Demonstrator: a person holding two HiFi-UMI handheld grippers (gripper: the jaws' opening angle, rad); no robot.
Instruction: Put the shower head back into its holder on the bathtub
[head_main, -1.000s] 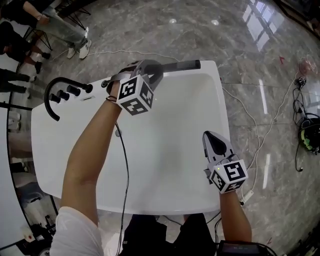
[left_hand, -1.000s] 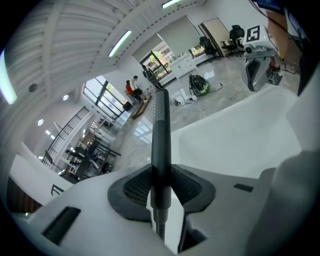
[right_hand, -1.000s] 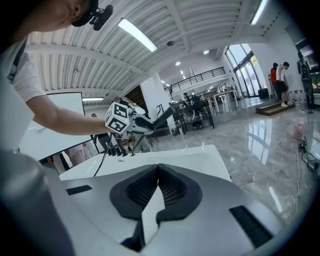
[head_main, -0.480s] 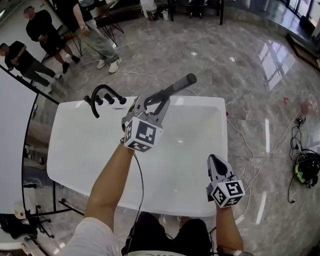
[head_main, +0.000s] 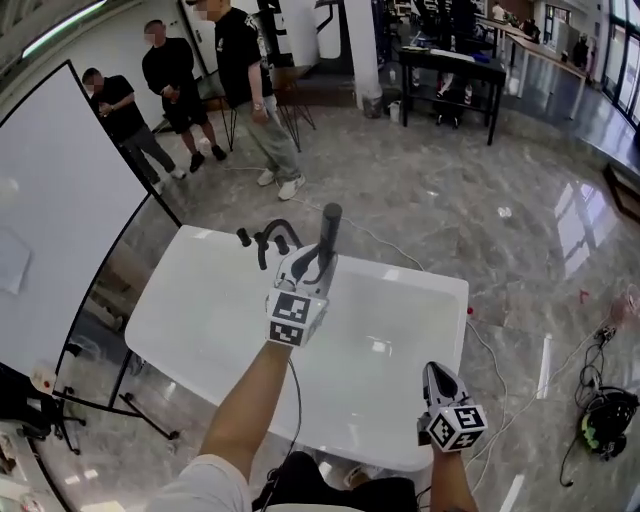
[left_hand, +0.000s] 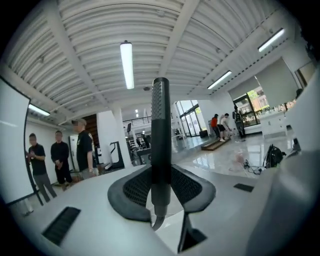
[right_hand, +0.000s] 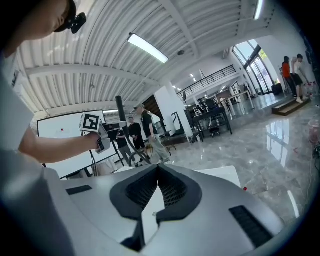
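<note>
Left hand-held gripper (head_main: 316, 266) clamps the shower head (head_main: 330, 226) upright.

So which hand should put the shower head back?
Left. The left gripper grips the shower head, up by the black taps. The right gripper is shut and empty, near the close edge of the tub.

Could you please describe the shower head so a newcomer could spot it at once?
Find the large white rectangular bathtub on the grey marble floor. Above its far rim, the left gripper clamps a slim black stick-shaped shower head standing upright. Unlike the curved black faucet fixed beside it, it is straight and held in the air.
</note>
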